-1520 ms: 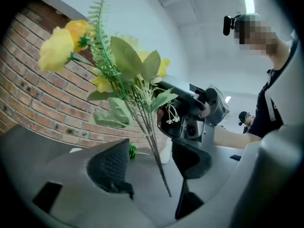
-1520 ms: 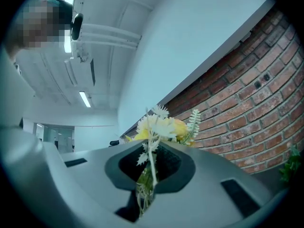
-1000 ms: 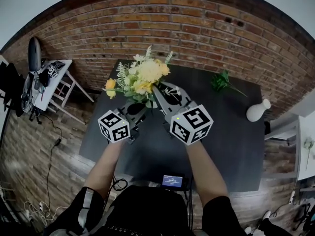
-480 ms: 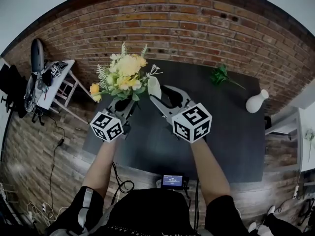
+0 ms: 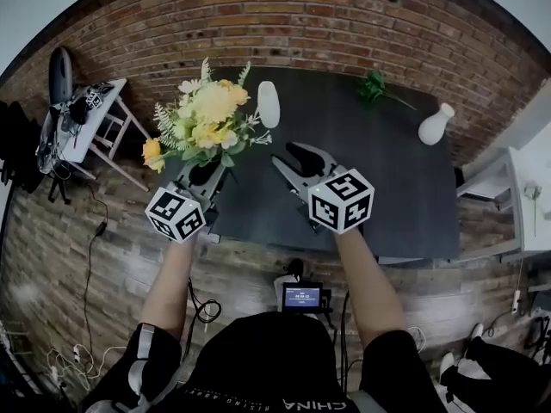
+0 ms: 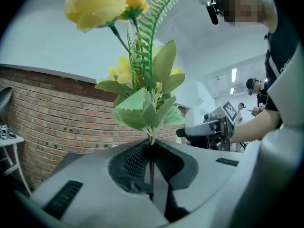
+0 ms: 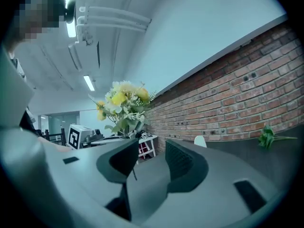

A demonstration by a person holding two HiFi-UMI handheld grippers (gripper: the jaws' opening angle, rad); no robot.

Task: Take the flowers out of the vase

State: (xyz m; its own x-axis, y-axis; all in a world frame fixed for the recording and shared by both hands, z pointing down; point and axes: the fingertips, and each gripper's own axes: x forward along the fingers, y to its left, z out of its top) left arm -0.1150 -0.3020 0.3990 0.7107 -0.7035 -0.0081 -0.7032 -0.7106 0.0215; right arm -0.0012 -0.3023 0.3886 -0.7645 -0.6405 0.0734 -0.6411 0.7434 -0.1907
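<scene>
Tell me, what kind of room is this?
Probably a lab or studio room, not a home: a brick wall, a small white table piled with gear, cables on the floor, and strip lights overhead.

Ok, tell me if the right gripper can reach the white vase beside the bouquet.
Probably yes: the right gripper is open and empty, and only bare table lies between it and the white vase.
</scene>
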